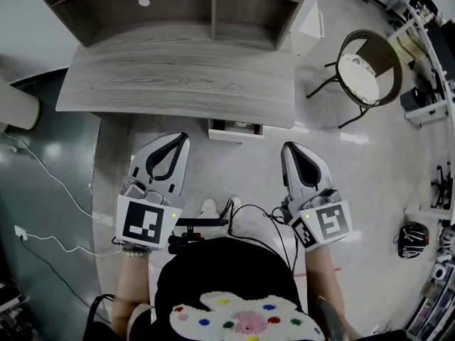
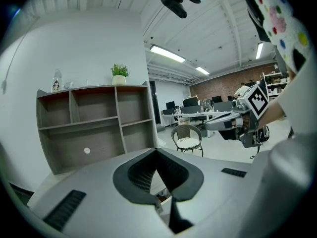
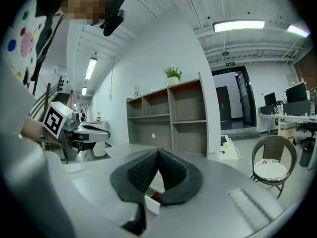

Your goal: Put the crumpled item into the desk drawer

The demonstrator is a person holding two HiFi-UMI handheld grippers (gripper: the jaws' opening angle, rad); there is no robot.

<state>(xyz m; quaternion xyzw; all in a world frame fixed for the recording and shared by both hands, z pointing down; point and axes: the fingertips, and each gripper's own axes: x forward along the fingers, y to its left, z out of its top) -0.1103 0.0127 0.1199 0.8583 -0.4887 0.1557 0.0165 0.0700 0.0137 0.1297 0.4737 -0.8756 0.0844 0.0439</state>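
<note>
A grey wooden desk [image 1: 178,77] stands ahead of me. Below its front edge a white drawer [image 1: 235,129] is pulled out a little; what lies inside I cannot make out. No crumpled item shows in any view. My left gripper [image 1: 183,140] hangs in the air before the desk, jaws shut and empty, tips meeting [image 2: 157,150]. To its right my right gripper [image 1: 288,148] is also shut with nothing in it [image 3: 158,150], pointing at the drawer, whose white front [image 3: 152,204] shows under its tips.
A grey shelf unit [image 1: 178,2] sits at the back of the desk. A wicker chair [image 1: 367,69] with a white cushion stands to the right. White cables [image 1: 43,183] run over the floor at the left. A helmet [image 1: 412,239] lies at the right.
</note>
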